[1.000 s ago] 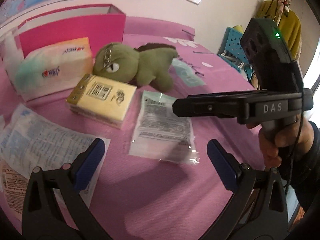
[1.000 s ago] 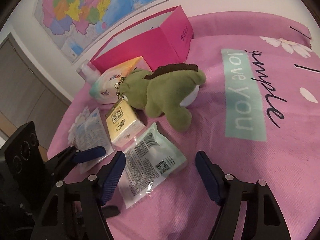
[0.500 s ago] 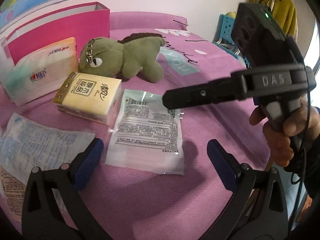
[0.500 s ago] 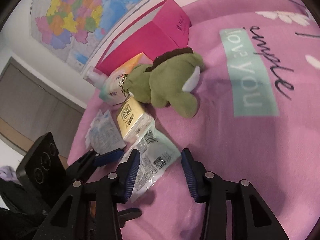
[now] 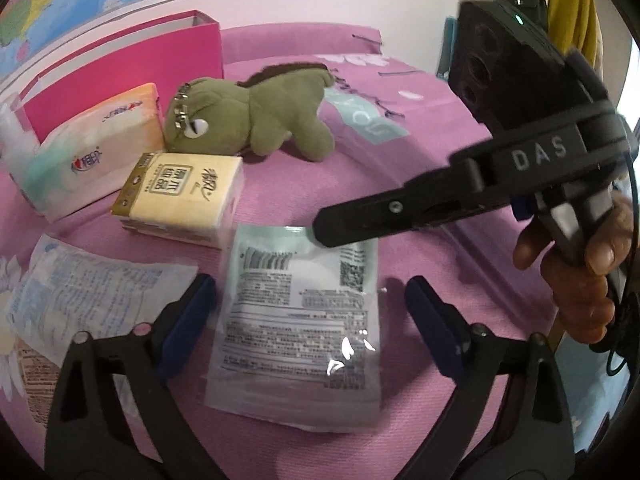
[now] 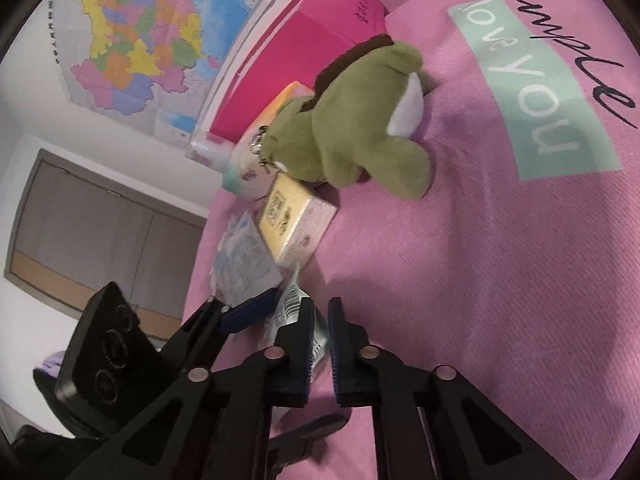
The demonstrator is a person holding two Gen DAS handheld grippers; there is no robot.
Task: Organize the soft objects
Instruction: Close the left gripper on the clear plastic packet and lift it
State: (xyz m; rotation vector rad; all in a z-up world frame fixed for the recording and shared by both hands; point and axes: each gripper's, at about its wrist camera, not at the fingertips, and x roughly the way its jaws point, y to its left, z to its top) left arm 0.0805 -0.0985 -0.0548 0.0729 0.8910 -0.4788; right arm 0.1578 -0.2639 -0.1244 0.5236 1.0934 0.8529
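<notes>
A pale green printed packet (image 5: pixel 300 320) lies flat on the pink bedspread (image 5: pixel 420 168). My left gripper (image 5: pixel 308 304) straddles it. Its jaws are closing, and the blue pads (image 5: pixel 188 320) stand clear of the packet's sides. My right gripper (image 5: pixel 320 236) comes in from the right onto the packet's far edge. In the right wrist view the right gripper (image 6: pixel 320 308) is shut, with the packet's edge (image 6: pixel 291 300) pinched between its pads. Behind lie a green plush dinosaur (image 5: pixel 272 116), a yellow tissue pack (image 5: pixel 180 196) and a larger tissue pack (image 5: pixel 92 152).
A pink open box (image 5: pixel 120 68) stands at the back against the wall. A white and blue packet (image 5: pixel 80 292) lies left of my left gripper. A person's hand (image 5: pixel 592 272) holds the right gripper. The bed's edge drops off at the right.
The right gripper's jaws went from wide apart to shut on the packet's edge, and the gripper rolled. The left gripper's jaws narrowed a little around the packet.
</notes>
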